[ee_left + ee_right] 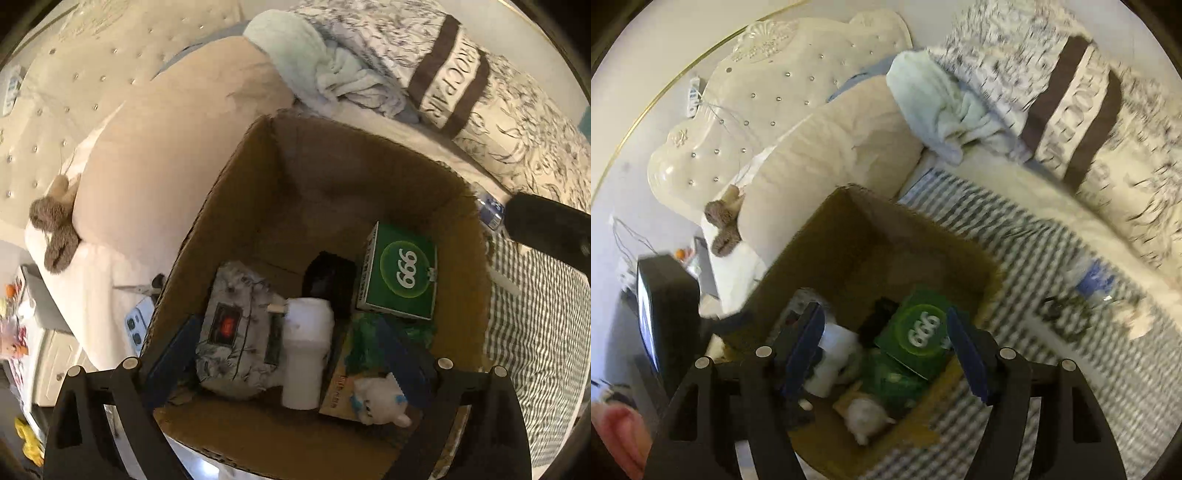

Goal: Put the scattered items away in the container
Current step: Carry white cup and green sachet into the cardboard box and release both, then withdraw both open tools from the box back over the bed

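An open cardboard box stands on the bed and holds a green "999" carton, a white bottle, a grey patterned pouch, a black item and a white plush toy. My left gripper is open and empty above the box. My right gripper is open and empty over the box, above the green carton and the plush. A water bottle and a dark item lie on the checked blanket to the right of the box.
A beige pillow, a light towel and a patterned duvet lie behind the box. A brown plush rests by the tufted headboard. A phone lies left of the box. The other gripper's body shows at right.
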### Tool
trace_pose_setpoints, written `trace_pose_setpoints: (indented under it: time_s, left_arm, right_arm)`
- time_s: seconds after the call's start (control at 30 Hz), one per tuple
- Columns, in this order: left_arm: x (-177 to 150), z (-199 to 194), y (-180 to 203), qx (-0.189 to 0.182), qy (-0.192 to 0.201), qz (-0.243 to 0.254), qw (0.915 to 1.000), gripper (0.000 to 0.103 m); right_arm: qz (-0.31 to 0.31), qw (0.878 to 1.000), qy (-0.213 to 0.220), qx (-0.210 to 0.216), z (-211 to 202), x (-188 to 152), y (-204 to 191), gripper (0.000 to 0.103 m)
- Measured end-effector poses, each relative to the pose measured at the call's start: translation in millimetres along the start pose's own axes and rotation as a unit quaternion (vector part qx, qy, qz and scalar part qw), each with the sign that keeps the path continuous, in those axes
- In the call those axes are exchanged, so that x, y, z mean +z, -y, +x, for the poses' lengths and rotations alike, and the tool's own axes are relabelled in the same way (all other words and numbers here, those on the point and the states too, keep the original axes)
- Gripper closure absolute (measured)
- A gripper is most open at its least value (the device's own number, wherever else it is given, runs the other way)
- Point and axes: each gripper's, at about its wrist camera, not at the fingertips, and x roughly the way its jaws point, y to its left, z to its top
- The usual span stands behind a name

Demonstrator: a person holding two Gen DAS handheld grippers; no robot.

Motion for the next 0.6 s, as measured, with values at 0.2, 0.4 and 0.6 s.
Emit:
trace_pose_setpoints:
  time_s: [0.2, 0.4, 0.6]
  left_arm:
    - [4.3, -25.1, 36.7, -0.010, 0.015, 0.039, 0.9991, 0.005]
    - [7.9, -52.0, 93.2, -0.040, 0.038, 0.089, 0.9945, 0.005]
    - [9.3, -73.4, 158.0, -0.083, 0.050, 0.144, 0.9849, 0.005]
  right_arm:
    - [0.025, 0.998, 0.027, -0.053, -56.2, -34.9, 47.5, 0.034]
    - [0.102, 0.987, 0.061, -0.104, -120.0, -73.4, 96.3, 0.034]
    - [0.153, 0.971, 0.095, -0.157, -184.5, -111.1, 131.8, 0.034]
